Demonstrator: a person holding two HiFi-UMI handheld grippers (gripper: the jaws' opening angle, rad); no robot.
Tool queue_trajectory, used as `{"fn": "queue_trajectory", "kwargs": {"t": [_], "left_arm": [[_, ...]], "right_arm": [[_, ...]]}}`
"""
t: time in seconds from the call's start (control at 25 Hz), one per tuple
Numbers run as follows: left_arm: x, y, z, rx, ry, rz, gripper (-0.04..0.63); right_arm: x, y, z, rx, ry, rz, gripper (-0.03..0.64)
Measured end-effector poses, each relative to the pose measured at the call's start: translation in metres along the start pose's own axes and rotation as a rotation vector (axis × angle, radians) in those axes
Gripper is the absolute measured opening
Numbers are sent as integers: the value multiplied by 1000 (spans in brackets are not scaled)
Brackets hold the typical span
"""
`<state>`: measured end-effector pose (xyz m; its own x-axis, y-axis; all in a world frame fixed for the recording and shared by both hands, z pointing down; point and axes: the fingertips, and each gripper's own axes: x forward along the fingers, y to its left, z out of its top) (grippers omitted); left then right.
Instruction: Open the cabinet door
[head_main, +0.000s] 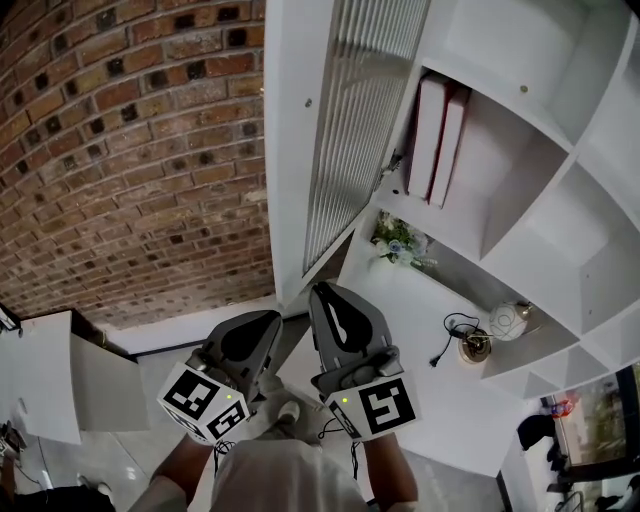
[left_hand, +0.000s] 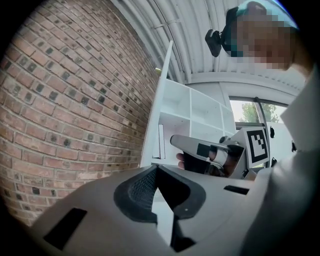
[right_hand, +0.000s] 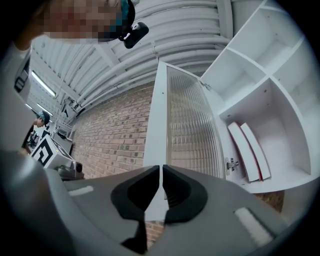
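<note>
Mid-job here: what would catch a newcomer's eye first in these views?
The tall white-framed cabinet door with ribbed glass stands swung open at centre, beside the red brick wall on the left. Just below it, the grey left gripper and right gripper are both shut on nothing.

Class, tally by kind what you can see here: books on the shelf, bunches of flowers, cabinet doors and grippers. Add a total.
Books: 2
Bunches of flowers: 1
Cabinet doors: 1
Grippers: 2, left gripper and right gripper
Total: 6
</note>
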<state>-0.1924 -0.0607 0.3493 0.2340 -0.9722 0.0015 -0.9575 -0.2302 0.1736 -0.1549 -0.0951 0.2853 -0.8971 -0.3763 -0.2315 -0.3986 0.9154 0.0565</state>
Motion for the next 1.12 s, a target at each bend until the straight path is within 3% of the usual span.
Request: {"fn": "queue_trajectory", "kwargs": {"t": [1.12], "left_arm": [[56,-69,3,46,-4,-192,9]], "right_arm": [[-99,-88,9,-87,72,-259,17]]}}
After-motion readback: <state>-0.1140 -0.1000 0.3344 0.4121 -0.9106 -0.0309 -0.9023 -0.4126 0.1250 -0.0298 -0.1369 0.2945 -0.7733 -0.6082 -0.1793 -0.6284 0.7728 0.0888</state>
